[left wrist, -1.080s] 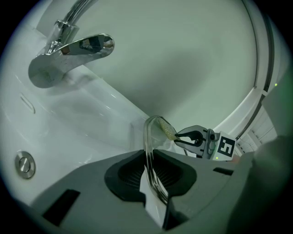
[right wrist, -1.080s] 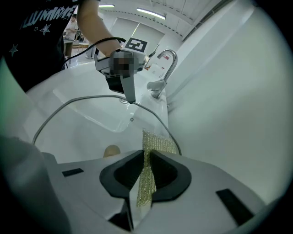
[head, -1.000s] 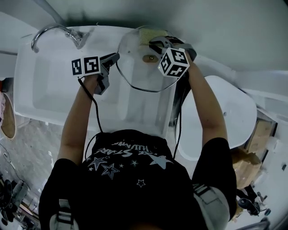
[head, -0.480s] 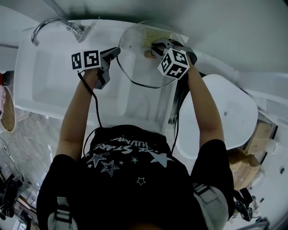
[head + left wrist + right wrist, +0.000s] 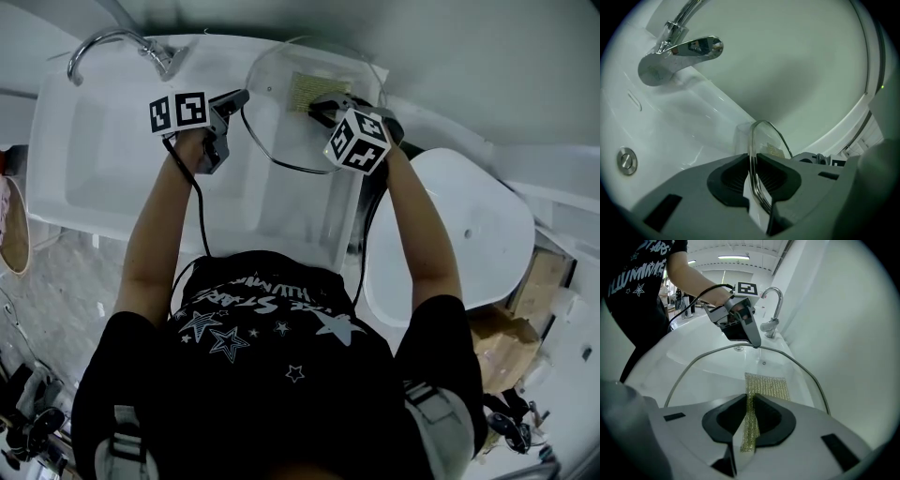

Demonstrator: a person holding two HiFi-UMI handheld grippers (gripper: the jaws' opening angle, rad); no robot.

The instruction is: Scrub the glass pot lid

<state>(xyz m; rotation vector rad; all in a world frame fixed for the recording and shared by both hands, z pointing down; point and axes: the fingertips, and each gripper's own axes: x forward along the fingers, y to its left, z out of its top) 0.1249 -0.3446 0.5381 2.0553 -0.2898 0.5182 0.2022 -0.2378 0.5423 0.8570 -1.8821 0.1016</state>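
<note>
Head view: overhead, looking steeply down past the person's shoulders onto the sink [image 5: 94,187].
Left gripper view: close and low, along its own jaws toward the faucet [image 5: 679,49].
Right gripper view: close, facing across the glass lid [image 5: 712,376] at the left hand-held gripper [image 5: 756,343].
All three views share the faucet and the lid.

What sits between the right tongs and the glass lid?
A gold mesh scrub pad: the right tongs pinch its edge and it lies spread against the lid, clearest in the right gripper view.
</note>
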